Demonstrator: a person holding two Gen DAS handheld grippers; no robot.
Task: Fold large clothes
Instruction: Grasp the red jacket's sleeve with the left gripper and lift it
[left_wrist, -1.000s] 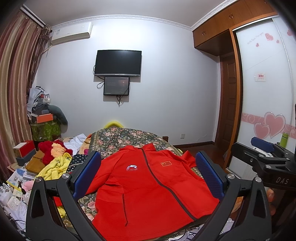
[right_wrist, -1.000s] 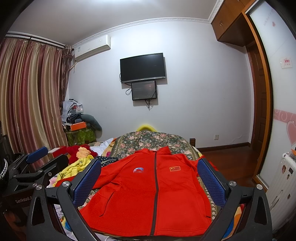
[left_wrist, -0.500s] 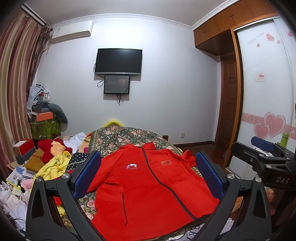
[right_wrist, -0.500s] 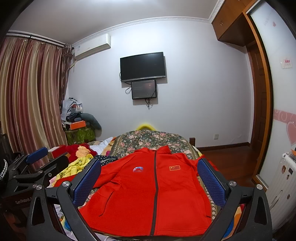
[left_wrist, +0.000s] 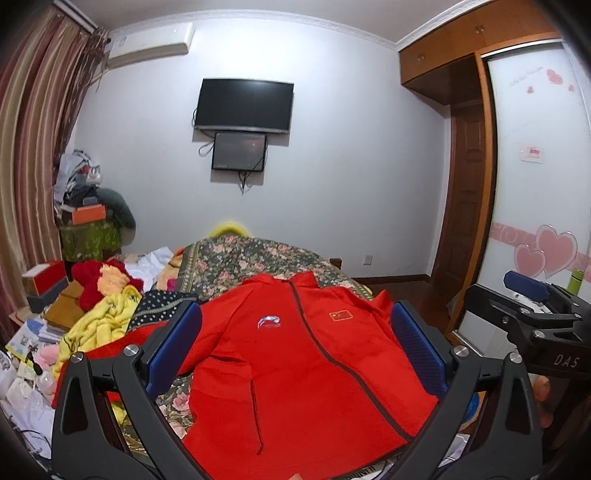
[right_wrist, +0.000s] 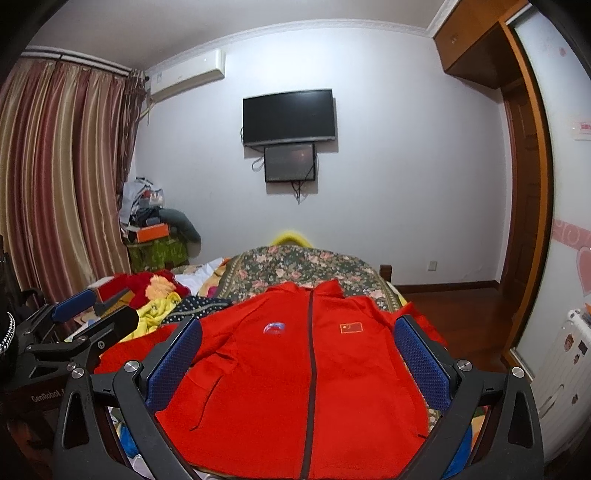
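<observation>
Almost nothing is changing across the last second: both claws are still hovering at the near edge of the bed, and only the views are drifting slightly, the jacket sitting in the same spread as before. That is suggesting the fold has not begun and the person is still lining up the first grasp.

Nearest, the left claw is hanging with its blue pads wide apart and nothing between them, framing the hem of the red jacket. The right claw is doing the same, pads spread and empty, centred over the zip. Each claw is showing in the other's view, out to the side and well clear of the cloth.

The red jacket is lying front up and zipped on the floral bed cover, collar toward the far wall, hem toward the claws, the left-hand sleeve trailing off toward a heap of yellow and red clothes.

Farther on, a television is hanging on the white wall.

The next move is likely calling for a descent onto a sleeve or shoulder; a shallow pinch may be slipping off the thick fleece.
</observation>
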